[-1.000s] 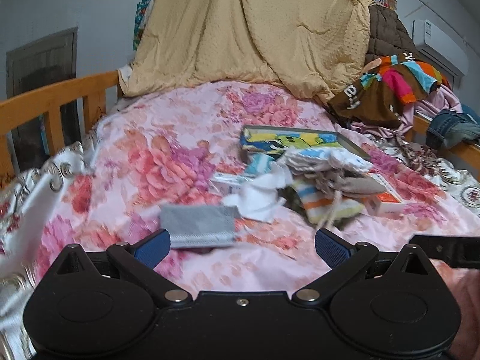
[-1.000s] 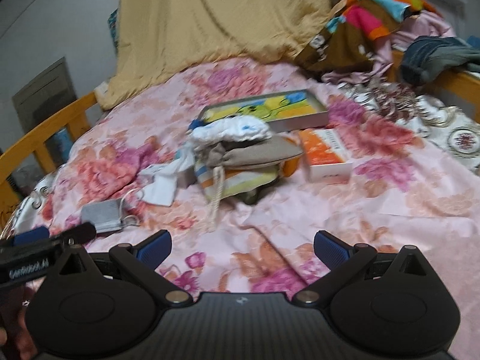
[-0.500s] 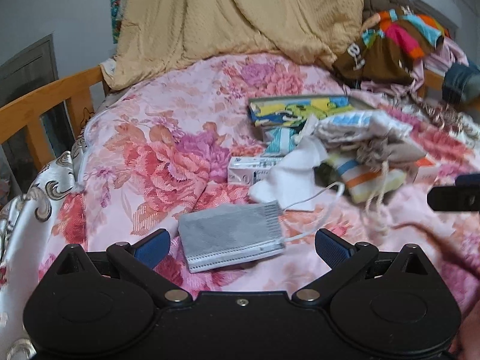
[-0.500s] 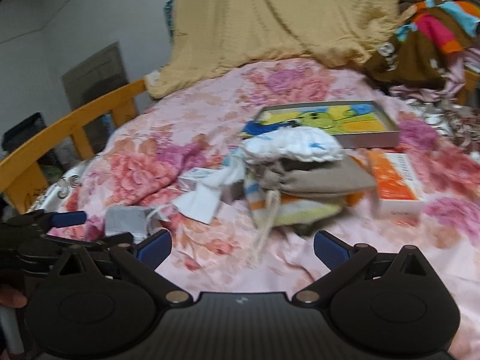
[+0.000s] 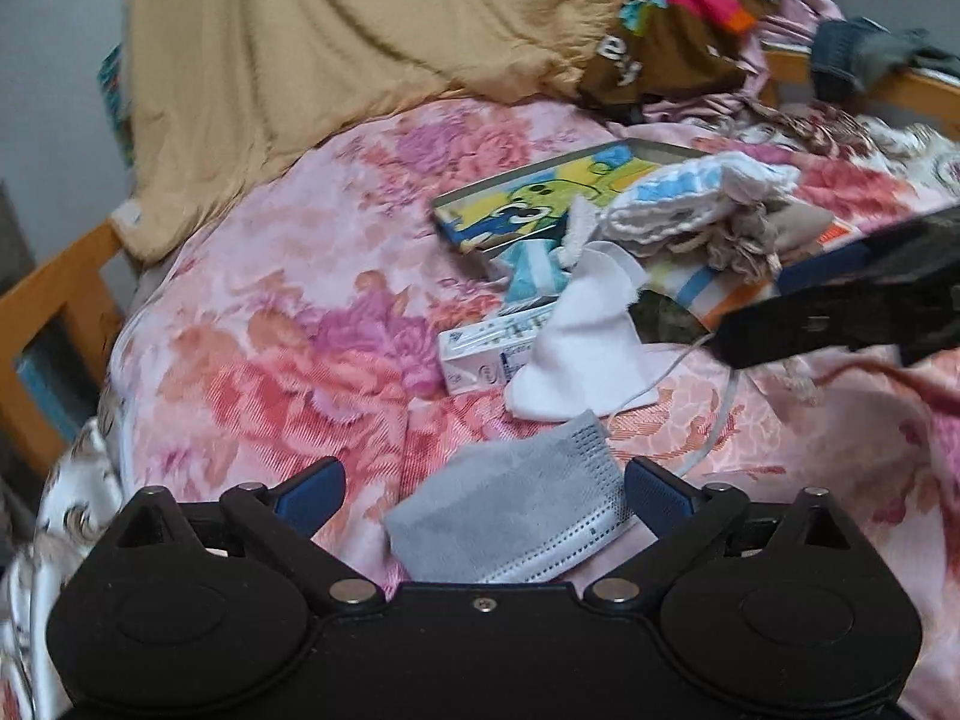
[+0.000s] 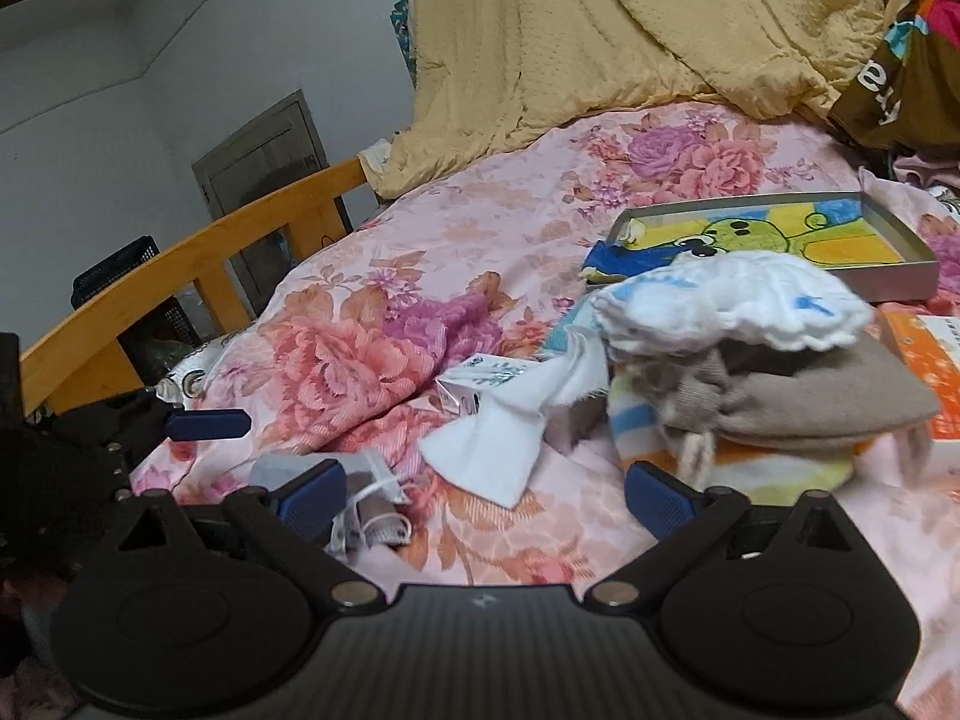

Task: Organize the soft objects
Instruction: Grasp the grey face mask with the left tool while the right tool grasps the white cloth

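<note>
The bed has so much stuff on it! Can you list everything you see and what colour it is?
face mask: one, grey, nearest, between the left tool's open fingers
white cloth: one, white, just behind the mask
small carton: one, white, partly under the white cloth
soft pile: one, white-blue cloth on tan pouch on striped cloth
picture tray: one, grey rim, yellow-green cartoon, behind the pile
orange box: one, right of the pile
blanket: one, tan, at the far end
bedspread: one, pink floral
bed rail: wooden, orange-brown, left side
left tool: black, blue pads, open
right tool: black, blue pads, closing, nothing gripped
</note>
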